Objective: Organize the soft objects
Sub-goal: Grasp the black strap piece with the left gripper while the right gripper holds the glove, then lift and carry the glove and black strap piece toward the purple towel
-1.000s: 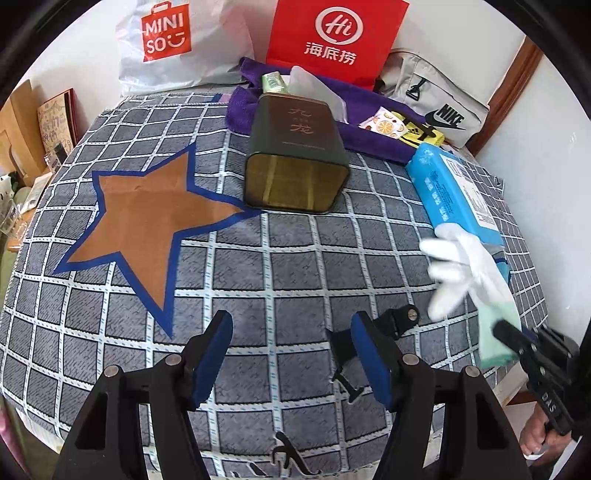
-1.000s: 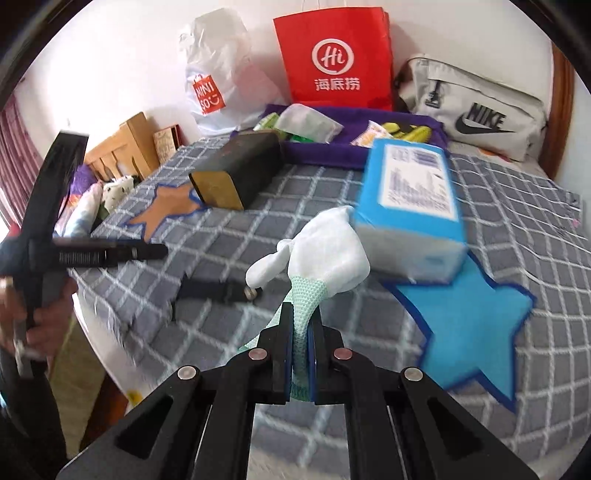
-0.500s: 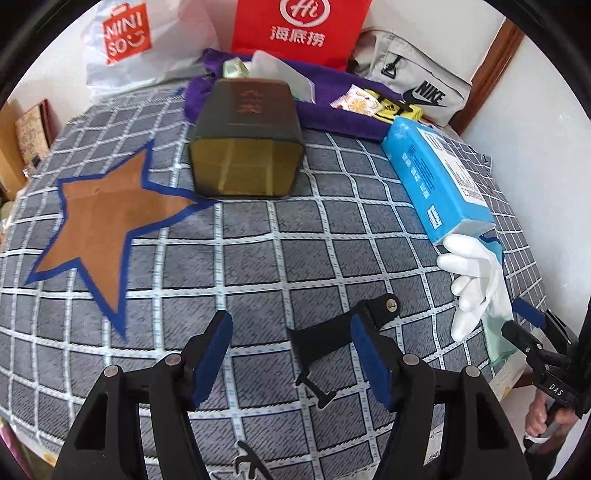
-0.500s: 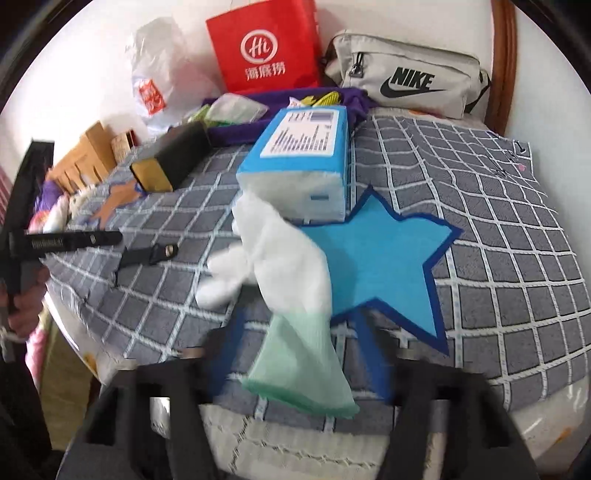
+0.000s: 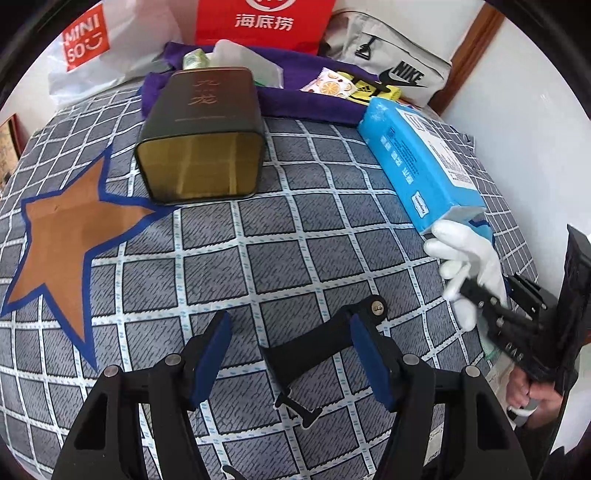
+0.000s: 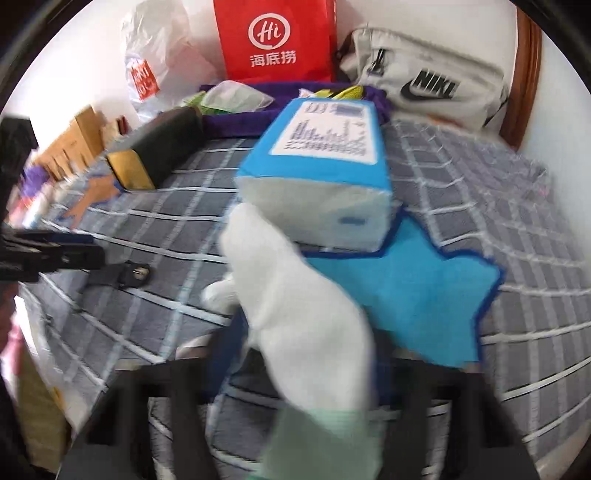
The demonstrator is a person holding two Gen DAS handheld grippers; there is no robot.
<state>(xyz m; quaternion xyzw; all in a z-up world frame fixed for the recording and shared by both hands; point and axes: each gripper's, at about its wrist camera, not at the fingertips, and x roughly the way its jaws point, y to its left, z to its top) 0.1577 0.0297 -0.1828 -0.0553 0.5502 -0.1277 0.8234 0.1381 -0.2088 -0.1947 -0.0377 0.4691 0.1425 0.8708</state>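
Note:
A white glove with a pale green cuff (image 6: 295,295) lies on the checked bedspread at the edge of the blue star patch (image 6: 424,295), just in front of the blue tissue pack (image 6: 321,177). My right gripper (image 6: 303,354) is open, its fingers spread either side of the glove; the view is blurred. In the left wrist view the glove (image 5: 469,258) lies by the tissue pack (image 5: 417,162) with the right gripper (image 5: 491,310) at it. My left gripper (image 5: 291,354) is open and empty above a black clip-like part (image 5: 325,343).
A dark tin box (image 5: 203,136) lies on its side by the brown star patch (image 5: 70,236). A purple cloth (image 5: 288,99) with snack packets, a red bag (image 5: 262,22), a white bag (image 5: 96,48) and a grey pouch (image 5: 391,70) line the back. The bed edge is near.
The right gripper carried the glove to the blue star, opened and let it go; the glove now rests on the bed. The left gripper moved closer to the black part.

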